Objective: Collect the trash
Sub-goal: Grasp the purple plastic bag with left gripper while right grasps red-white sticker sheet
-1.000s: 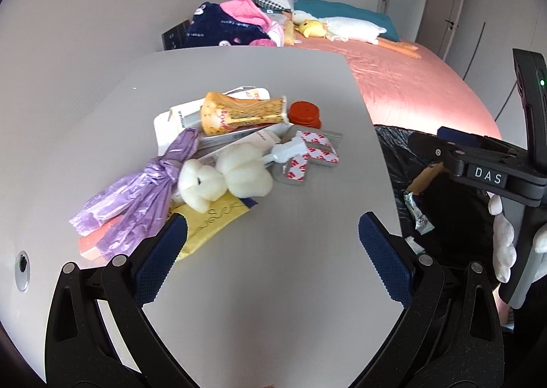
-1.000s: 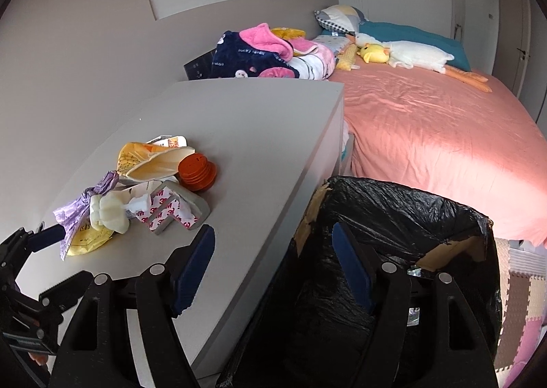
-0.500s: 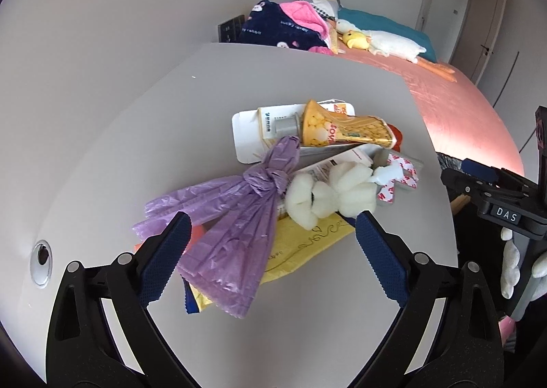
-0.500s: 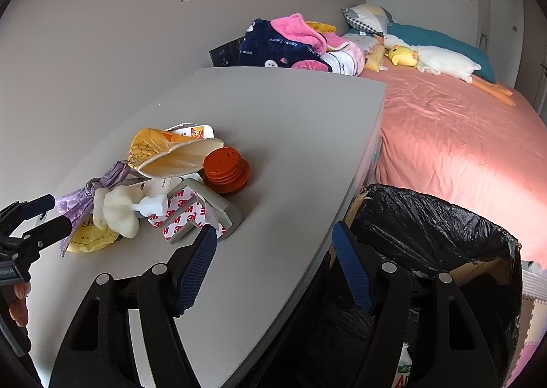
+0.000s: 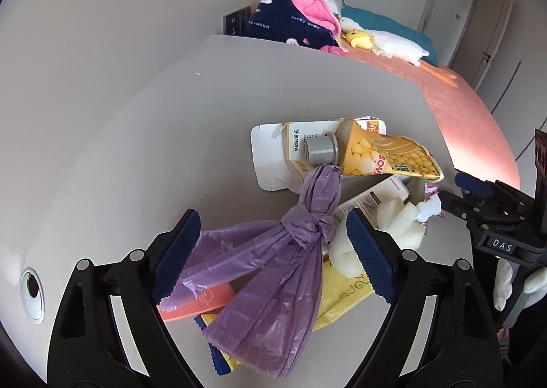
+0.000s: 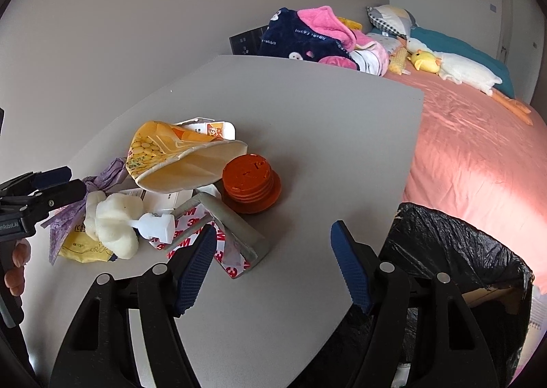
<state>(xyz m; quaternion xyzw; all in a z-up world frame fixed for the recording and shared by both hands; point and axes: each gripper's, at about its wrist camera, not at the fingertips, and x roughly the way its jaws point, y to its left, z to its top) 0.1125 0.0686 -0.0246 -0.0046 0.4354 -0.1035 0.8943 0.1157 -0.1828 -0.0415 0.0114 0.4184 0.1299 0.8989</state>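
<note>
Here the knotted purple plastic bag [image 5: 273, 271] lies on the grey table [image 5: 154, 134], at the near end of a heap of trash by the table's right edge. The left gripper [image 5: 273, 251] straddles it, jaws wide but just been closing, pads not pressing on it. Under the bag sit a yellow envelope [image 5: 342, 299] and an orange card [image 5: 201, 299]; beyond, a yellow snack bag [image 5: 386, 158]. The right gripper [image 6: 273, 264] hangs open and empty over bare table, beside the 3M tape strips [image 6: 232, 251]. A black-lined trash bin [image 6: 454, 251] stands against that right edge.
</note>
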